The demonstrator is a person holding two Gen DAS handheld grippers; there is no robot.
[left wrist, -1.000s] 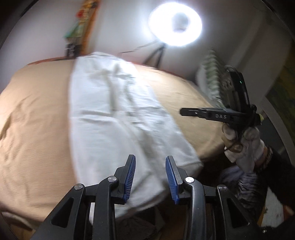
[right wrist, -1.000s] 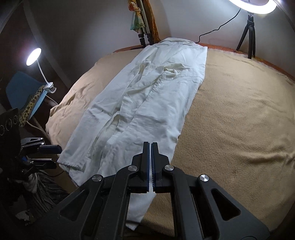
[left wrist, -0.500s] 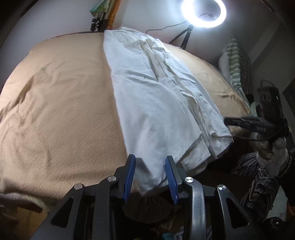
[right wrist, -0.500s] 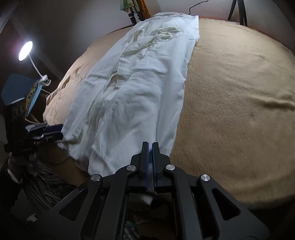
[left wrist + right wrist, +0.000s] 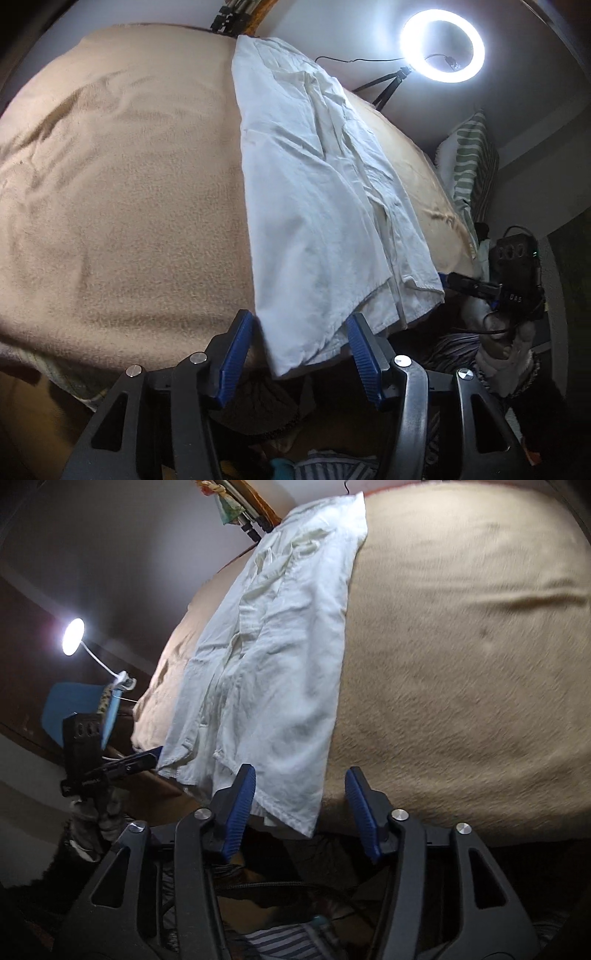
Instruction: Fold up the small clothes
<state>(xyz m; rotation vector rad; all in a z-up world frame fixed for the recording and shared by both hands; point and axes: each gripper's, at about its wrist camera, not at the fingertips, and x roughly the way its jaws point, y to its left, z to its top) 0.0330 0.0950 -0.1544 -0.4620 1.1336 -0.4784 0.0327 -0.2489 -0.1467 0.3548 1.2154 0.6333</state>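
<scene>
A white garment (image 5: 314,192), folded lengthwise, lies stretched along the tan blanket (image 5: 129,206), its near hem hanging over the bed's edge. My left gripper (image 5: 301,332) has its jaws opening around the hem's left corner; the blue pads (image 5: 236,350) stand apart from the cloth. In the right wrist view the garment (image 5: 280,664) ends at my right gripper (image 5: 301,786), whose jaws are opening around the hem's right corner without pressing it. The right gripper (image 5: 465,282) shows beside the hem's right corner, held by a gloved hand (image 5: 506,347). The left gripper (image 5: 136,762) reaches the hem's left corner.
A ring light (image 5: 441,55) on a tripod stands behind the bed, and a striped pillow (image 5: 472,162) leans at its right side. A desk lamp (image 5: 72,637) and a blue chair (image 5: 70,709) are off the left side. Striped fabric and clutter lie on the floor below the bed edge.
Both grippers dropped toward the garment's near hem at the bed edge. The right jaws went from shut to spread apart, and the left jaws widened.
</scene>
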